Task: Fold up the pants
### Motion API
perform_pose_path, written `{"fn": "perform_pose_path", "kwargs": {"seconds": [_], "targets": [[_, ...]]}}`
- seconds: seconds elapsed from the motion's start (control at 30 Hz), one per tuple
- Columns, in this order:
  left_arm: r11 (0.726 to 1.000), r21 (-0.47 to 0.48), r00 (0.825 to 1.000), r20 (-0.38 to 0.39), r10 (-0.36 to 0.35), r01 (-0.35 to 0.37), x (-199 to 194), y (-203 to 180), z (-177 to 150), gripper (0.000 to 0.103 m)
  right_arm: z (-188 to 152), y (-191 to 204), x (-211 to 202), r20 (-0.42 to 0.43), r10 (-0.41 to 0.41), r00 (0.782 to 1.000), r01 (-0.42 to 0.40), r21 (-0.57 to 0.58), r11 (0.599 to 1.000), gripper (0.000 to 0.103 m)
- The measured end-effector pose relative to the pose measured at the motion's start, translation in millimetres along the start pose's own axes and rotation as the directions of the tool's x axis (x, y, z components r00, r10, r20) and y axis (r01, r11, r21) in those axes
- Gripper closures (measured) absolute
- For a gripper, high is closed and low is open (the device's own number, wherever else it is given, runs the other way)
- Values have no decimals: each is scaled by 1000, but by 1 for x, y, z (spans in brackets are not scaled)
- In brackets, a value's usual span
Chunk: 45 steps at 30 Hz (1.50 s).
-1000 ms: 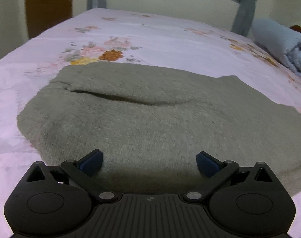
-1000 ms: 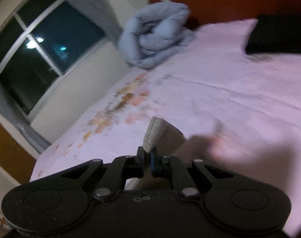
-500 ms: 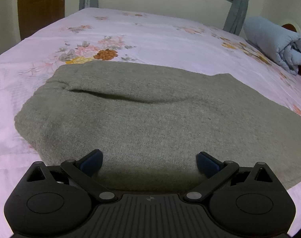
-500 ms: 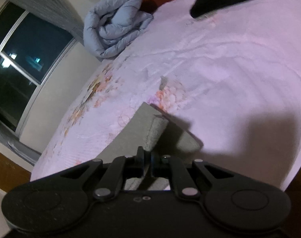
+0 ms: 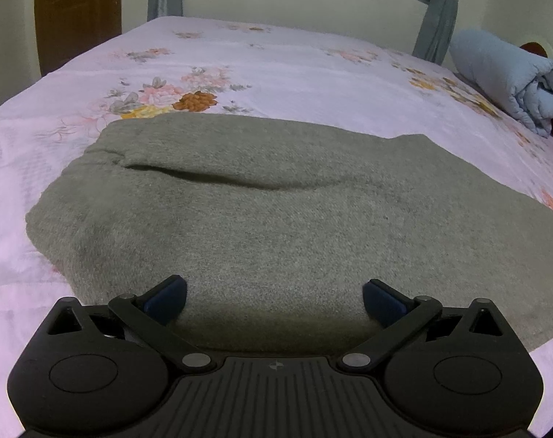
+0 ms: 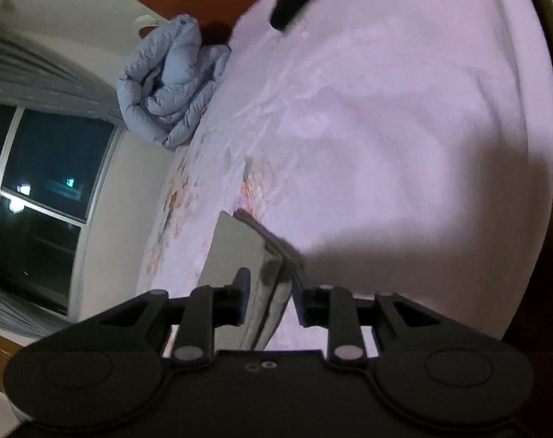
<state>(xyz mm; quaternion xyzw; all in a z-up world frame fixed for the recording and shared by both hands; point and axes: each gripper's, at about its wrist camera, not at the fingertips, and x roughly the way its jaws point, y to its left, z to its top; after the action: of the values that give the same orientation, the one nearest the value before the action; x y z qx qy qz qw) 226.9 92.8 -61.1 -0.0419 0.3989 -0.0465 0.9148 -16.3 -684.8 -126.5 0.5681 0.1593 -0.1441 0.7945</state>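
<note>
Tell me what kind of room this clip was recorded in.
Most likely a bedroom: grey pants lie on a bed with a pink floral sheet, a rolled blue quilt at its end, and a curtained window beside it.

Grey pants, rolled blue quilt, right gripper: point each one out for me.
grey pants [image 5: 294,219], left wrist view, middle of the top layer.
rolled blue quilt [image 6: 174,84], right wrist view, middle of the roll.
right gripper [image 6: 271,297], right wrist view, gap between its fingertips, across the pants' edge.
</note>
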Motion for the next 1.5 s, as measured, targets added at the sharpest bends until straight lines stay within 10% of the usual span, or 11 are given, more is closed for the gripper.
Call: {"fn": "perform_pose_path", "kwargs": {"seconds": [0.17,0.23,0.33,0.47,0.53,0.83,0.93,1.1,1.3,1.5], "targets": [[1000,0,1000,10,4,-4,0,0,-1,0,-3,2,23,-29,30,999,-30,7,1000,70],[1000,-3,1000,28,12,-12,-3,-1,-1,0,-4,14,28,-27,-4,1000,3,-49,999,95],[997,-72,990,138,10,0,-22,4,-8,1,-2,44,20,1,18,1000,-17,-168,986,95],[998,-18,995,81,66,-65,-8,4,-21,1,-4,59,16,38,-22,999,33,-324,945,95],[997,-26,996,59,71,-69,-5,3,-16,0,2,26,39,-38,-121,992,108,-242,964,96],[999,-34,993,113,39,-35,-32,-13,-11,0,9,24,35,-83,-86,993,72,-165,984,87],[994,-47,986,129,103,-97,-37,-14,-12,0,5,34,-2,40,-139,989,144,-199,969,76],[965,-174,965,143,220,-194,-53,22,-15,0,-30,102,-2,-90,-2,996,-40,-469,882,76],[923,-222,934,98,343,-315,-58,71,-13,0,-147,220,94,-356,23,934,-271,-664,697,76],[920,-239,937,87,337,-309,-43,81,4,0,-330,310,184,-637,-26,770,-545,-680,491,78]]}}
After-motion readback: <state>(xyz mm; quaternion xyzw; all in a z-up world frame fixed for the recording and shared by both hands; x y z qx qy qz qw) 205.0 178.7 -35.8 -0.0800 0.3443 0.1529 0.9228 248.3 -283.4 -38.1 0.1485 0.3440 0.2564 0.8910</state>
